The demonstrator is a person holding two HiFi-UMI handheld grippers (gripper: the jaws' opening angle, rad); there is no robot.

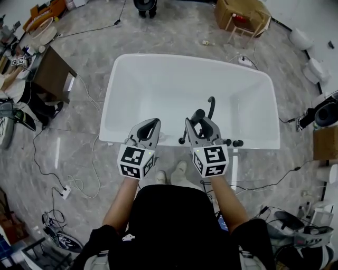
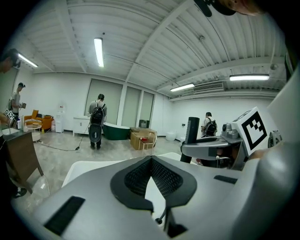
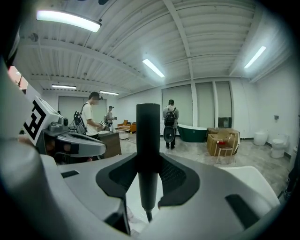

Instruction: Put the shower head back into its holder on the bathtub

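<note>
Keep right gripper (image 3: 148, 158) clamped on upright shower head (image 3: 148, 126), steer squarely toward holder (image 1: 231, 142) on tub's (image 1: 158, 89) near rim, park closed, empty left gripper (image 2: 151, 159) clear.

I can see a cardboard box (image 1: 240, 13) at the far edge of the marble floor (image 1: 174, 31). A brown desk (image 1: 53, 74) stands towards its left edge, and a white cable (image 1: 79, 185) loops nearer. Far off, a person with a backpack (image 2: 97, 122) stands beside a green tub (image 2: 116, 131).
</note>
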